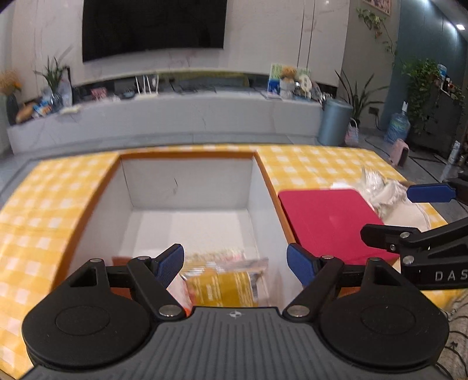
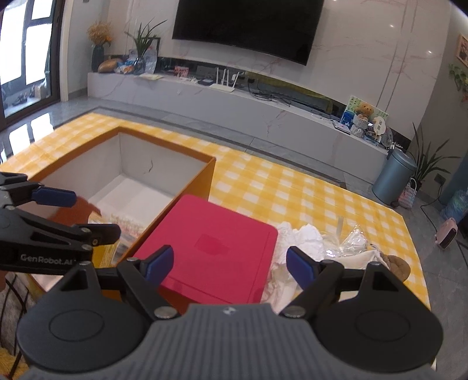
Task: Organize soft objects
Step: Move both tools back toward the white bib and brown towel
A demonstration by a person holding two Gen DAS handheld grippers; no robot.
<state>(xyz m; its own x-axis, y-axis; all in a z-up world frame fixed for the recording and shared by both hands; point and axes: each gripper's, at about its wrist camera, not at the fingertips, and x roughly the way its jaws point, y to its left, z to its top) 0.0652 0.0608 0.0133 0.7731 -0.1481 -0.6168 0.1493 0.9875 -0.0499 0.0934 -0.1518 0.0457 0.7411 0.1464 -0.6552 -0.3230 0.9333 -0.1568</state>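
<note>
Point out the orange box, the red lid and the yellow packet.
orange box (image 2: pixel 187 187): right wrist view, on its right outer wall.
red lid (image 2: pixel 216 248): right wrist view, middle of its top face.
yellow packet (image 1: pixel 222 289): left wrist view, on its yellow label.

Home living room — wall television (image 2: pixel 245 26), houseplants (image 1: pixel 421 79).

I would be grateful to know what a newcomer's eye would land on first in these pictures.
The yellow checked tablecloth covers the table. On it stands a big open orange box with a white inside, and a bright red lid lies flat against its right side. Beyond the lid sits a heap of crumpled white cloth and clear plastic.
</note>
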